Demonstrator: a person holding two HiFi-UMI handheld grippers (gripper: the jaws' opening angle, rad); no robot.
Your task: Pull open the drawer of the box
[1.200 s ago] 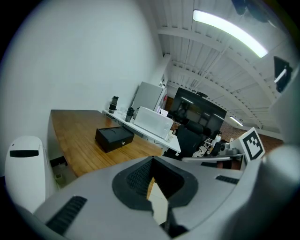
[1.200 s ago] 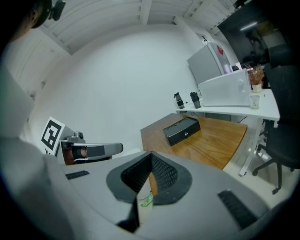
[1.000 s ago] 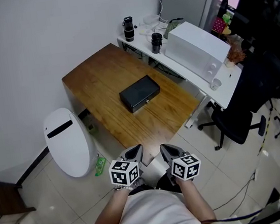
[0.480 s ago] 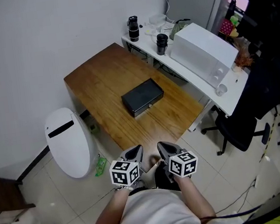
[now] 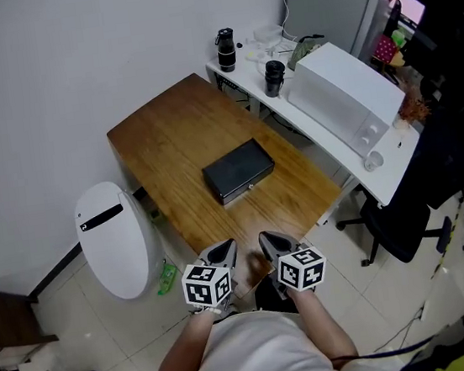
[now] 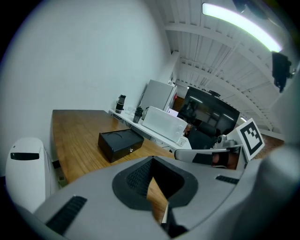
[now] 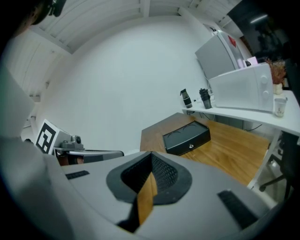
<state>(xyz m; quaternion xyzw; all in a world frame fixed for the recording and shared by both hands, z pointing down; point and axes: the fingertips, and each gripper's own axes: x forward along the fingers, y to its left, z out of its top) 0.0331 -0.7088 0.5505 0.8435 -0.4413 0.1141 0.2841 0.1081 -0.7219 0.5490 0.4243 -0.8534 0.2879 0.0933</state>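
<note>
The black box (image 5: 238, 170) is seen on the table (image 5: 166, 134); the left gripper (image 5: 222, 250) and right gripper (image 5: 271, 241), each pinched nearly shut on nothing, are held well short of it; unless braced, the box may be dragged along when its small knob (image 7: 191, 146) is pulled.

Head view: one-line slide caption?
Left gripper and right gripper held short of the wooden table bearing the black box.

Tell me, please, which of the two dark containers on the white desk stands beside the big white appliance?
The nearer dark container, right beside the white appliance; the other container stands apart at the desk's far end.
</note>
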